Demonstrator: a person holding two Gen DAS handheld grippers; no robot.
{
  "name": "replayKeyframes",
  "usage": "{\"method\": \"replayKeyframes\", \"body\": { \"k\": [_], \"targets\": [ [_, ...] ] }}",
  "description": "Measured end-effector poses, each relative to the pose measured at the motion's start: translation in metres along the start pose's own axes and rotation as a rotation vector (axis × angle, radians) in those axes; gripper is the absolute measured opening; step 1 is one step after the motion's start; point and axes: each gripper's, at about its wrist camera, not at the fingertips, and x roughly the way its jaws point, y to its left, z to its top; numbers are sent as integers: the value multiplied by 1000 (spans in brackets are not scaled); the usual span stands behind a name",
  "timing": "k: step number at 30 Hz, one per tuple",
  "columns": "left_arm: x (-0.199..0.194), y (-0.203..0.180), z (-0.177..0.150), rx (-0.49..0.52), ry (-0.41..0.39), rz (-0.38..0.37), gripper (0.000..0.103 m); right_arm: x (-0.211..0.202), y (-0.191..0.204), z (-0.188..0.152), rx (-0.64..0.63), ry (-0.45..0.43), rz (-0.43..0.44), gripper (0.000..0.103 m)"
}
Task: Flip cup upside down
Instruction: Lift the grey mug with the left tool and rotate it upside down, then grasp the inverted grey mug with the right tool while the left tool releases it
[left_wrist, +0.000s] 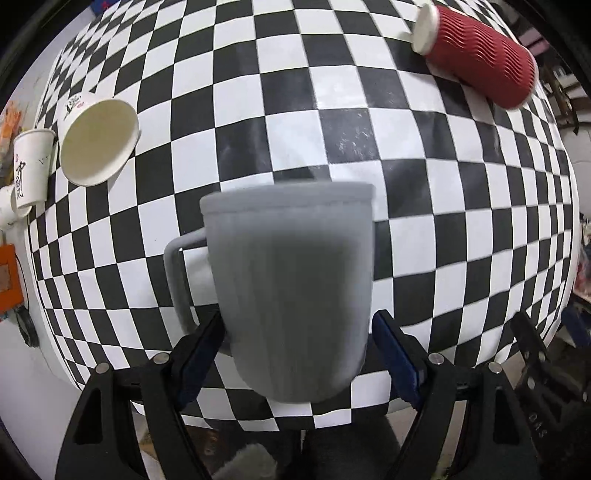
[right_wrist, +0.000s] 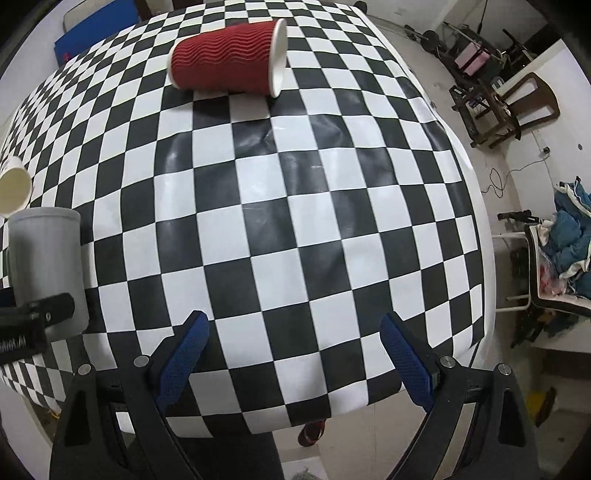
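We saw the grey ribbed plastic cup with handle (left_wrist: 291, 291) at frame centre, gripped by the left gripper (left_wrist: 297, 343) | right gripper (right_wrist: 295, 354) stood wide, holding nothing | red corrugated paper cup (right_wrist: 225, 61) lay upper left.

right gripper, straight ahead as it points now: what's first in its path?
Likely just the checkered tablecloth: the right gripper is open and angled down at bare cloth. The red cup, lying on its side, is farther back and slightly left; depth is unclear.
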Motion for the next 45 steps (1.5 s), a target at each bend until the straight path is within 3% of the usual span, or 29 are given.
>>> {"method": "replayKeyframes", "body": {
  "k": [4,6,9,15,17,20,22,24,28,32,37,41,45],
  "targets": [
    [-9,3,9,-4,-4,0,93,-4,-2,7,-1,-2,-13,95],
    [-17,6,7,-3,-17,-7,94,-8,-2,10,-5,-5,-17,95],
    [-31,20,2,-6,-45,-67,98,-17,1,13,-7,-23,-30,95],
    [-96,43,-26,6,-180,-145,102,-50,11,14,-17,-68,-22,95],
    [-93,57,-34,20,-245,-129,102,-68,21,15,-64,-107,-27,95],
    [-111,82,-61,41,-369,5,103,-94,48,14,-215,-160,-49,96],
    [-100,95,-69,19,-411,82,103,-109,77,13,-390,-204,-91,96],
    [-91,116,-81,-10,-404,130,103,-118,109,8,-585,-250,-158,96],
    [-50,129,-97,-88,-325,199,103,-121,182,-21,-1111,-336,-309,96],
    [-21,153,-116,-186,-260,218,103,-91,227,-59,-1675,-389,-524,95],
    [11,170,-136,-358,-179,216,103,-47,226,-95,-2269,-588,-791,94],
    [23,172,-140,-457,-152,209,103,-24,216,-96,-2656,-735,-906,94],
    [29,174,-150,-547,-128,192,103,5,214,-98,-2897,-849,-973,94]
  ]
}}
